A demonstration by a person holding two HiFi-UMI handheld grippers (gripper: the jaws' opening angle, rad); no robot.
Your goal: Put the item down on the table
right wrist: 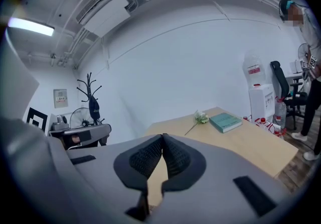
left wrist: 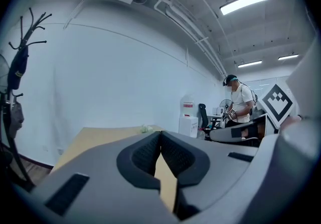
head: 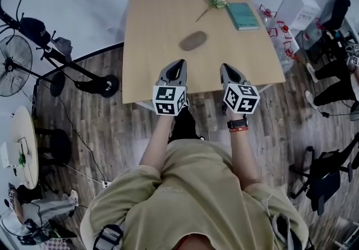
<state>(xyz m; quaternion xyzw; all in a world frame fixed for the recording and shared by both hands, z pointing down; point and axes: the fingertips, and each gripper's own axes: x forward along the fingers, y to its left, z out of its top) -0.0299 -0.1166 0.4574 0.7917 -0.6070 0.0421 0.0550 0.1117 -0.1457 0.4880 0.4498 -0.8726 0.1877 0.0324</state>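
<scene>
A grey oval item (head: pixel 193 40) lies flat on the wooden table (head: pixel 151 24), apart from both grippers. My left gripper (head: pixel 179 64) hovers over the table's near edge just behind the item, jaws shut with nothing between them; in the left gripper view its pads meet at the tips (left wrist: pixel 160 134). My right gripper (head: pixel 225 67) is beside it to the right, also shut and empty (right wrist: pixel 162 138). The item does not show in either gripper view.
A flower (head: pixel 215 0) and a teal book (head: pixel 242 15) lie at the table's far right; both show in the right gripper view, flower (right wrist: pixel 201 116) and book (right wrist: pixel 225 121). A fan (head: pixel 12 64) stands left. A water dispenser (right wrist: pixel 261 98) and a person (left wrist: pixel 241 101) are at the right.
</scene>
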